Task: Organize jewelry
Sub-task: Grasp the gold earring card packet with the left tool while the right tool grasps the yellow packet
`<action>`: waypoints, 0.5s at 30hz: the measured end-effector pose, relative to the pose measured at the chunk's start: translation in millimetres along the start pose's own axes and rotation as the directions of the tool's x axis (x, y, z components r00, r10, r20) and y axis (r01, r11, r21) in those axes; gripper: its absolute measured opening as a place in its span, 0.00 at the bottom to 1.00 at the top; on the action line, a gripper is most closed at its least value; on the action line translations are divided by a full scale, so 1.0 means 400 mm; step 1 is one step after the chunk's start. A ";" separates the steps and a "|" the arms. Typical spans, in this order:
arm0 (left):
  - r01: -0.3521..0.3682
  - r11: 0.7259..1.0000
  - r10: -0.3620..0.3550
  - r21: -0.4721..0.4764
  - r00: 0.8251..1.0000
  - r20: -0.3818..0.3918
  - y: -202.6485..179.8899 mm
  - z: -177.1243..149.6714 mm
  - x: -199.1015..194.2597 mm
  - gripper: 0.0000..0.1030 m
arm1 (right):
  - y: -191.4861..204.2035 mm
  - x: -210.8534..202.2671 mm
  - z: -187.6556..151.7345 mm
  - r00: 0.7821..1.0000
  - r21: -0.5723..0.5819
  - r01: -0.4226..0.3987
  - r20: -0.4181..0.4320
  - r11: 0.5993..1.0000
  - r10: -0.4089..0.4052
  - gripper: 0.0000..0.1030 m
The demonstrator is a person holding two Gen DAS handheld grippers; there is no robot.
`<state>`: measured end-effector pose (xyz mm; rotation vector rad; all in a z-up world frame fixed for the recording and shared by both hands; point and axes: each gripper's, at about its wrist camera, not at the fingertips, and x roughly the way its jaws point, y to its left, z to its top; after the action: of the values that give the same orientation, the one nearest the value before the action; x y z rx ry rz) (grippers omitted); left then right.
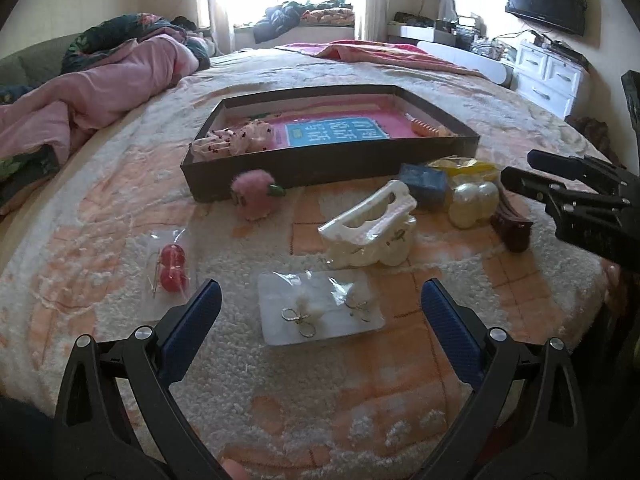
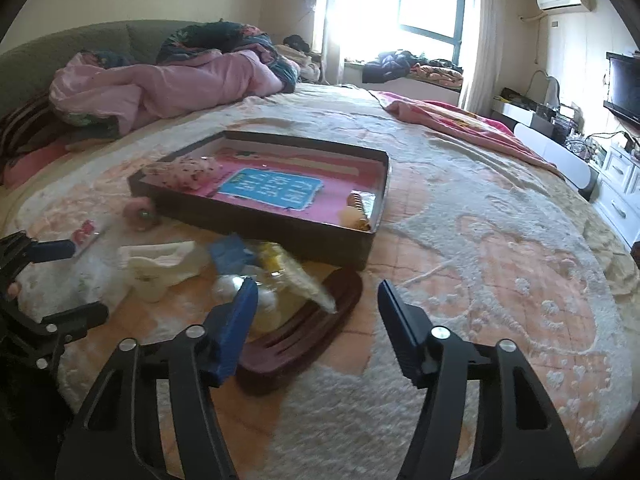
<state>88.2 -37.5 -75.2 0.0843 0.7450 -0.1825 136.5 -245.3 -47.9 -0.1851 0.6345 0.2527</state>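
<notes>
A dark shallow box (image 1: 328,168) with a pink floor lies on the bed; it holds a frilly scrunchie (image 1: 228,140) and an orange clip (image 1: 424,126). My left gripper (image 1: 320,292) is open over a clear packet of white pom-pom earrings (image 1: 320,312). Nearby lie a packet of red earrings (image 1: 172,268), a pink furry clip (image 1: 254,194), a white claw clip (image 1: 372,228), a blue box (image 1: 424,184), a pearl clip (image 1: 472,204) and a maroon clip (image 1: 512,224). My right gripper (image 2: 316,292) is open above the maroon clip (image 2: 304,332), beside the box (image 2: 280,232).
A pink quilt (image 1: 80,96) is piled at the bed's far left. A white dresser (image 1: 548,76) and a wall TV (image 1: 544,0) stand at the right. The right gripper (image 1: 576,200) shows at the left wrist view's right edge. The fleece bedspread (image 2: 500,260) stretches right of the box.
</notes>
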 end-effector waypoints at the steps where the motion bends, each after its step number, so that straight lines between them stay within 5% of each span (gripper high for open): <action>1: 0.007 1.000 -0.007 -0.003 1.000 -0.005 -0.001 0.000 0.005 0.89 | -0.005 0.010 0.002 1.000 0.002 0.001 -0.006 1.000 0.000 0.52; 15: -0.004 1.000 0.004 0.000 0.999 -0.052 -0.009 -0.003 0.046 0.67 | 0.011 0.083 0.017 0.997 -0.053 -0.047 -0.062 0.997 0.044 0.17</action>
<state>100.0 -43.6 -88.7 0.0907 0.7966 -0.1765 164.8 -233.5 -63.0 -0.2318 0.6930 0.3094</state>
